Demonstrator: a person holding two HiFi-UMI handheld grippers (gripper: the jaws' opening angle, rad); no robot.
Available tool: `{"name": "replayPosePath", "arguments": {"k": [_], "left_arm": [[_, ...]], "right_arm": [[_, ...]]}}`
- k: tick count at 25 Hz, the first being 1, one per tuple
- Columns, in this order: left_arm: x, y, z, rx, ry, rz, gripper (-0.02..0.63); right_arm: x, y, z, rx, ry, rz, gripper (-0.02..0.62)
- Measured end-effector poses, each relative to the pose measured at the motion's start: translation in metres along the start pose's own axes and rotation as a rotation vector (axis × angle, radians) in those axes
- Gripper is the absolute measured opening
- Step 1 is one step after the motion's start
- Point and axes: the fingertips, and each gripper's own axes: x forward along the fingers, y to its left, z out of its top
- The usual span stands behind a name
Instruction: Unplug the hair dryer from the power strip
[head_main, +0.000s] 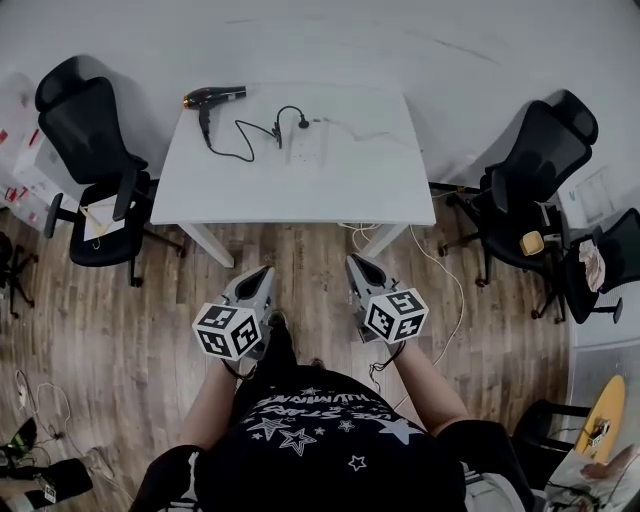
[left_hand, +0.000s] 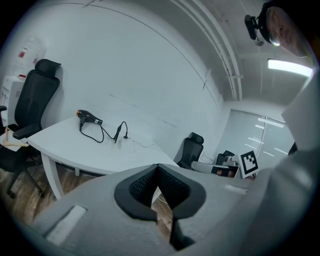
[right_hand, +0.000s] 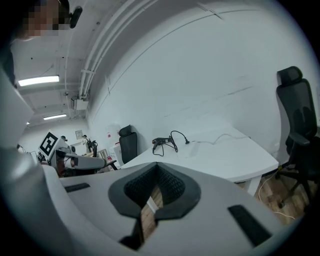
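We held the left gripper (head_main: 260, 275) and right gripper (head_main: 358, 266), jaws together and empty, short of the table (head_main: 380, 190), where the hair dryer (head_main: 212, 97) lay far-left, its cord (head_main: 240, 152) running right to the power strip (head_main: 305, 148) ahead of both

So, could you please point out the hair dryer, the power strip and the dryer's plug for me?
hair dryer (head_main: 213, 96), head view, on its black barrel.
power strip (head_main: 306, 146), head view, on its white top face.
plug (head_main: 303, 123), head view, on its black head.
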Motion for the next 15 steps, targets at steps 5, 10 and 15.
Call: {"name": "replayPosePath", "arguments": {"k": [5,10,15], "left_arm": [[0.032,0.04,0.027,0.001,0.007,-0.031,0.007],[0.06,0.079,0.058,0.005,0.005,-0.059,0.007],[0.084,0.108,0.074,-0.009,0.018,-0.088,0.008]], "right_arm": [[0.05,-0.01,0.014,-0.04,0.027,-0.019,0.009],[0.101,-0.019,0.033,-0.053,0.032,-0.054,0.009],[0.138,-0.023,0.047,-0.086,0.033,-0.074,0.009]]}}
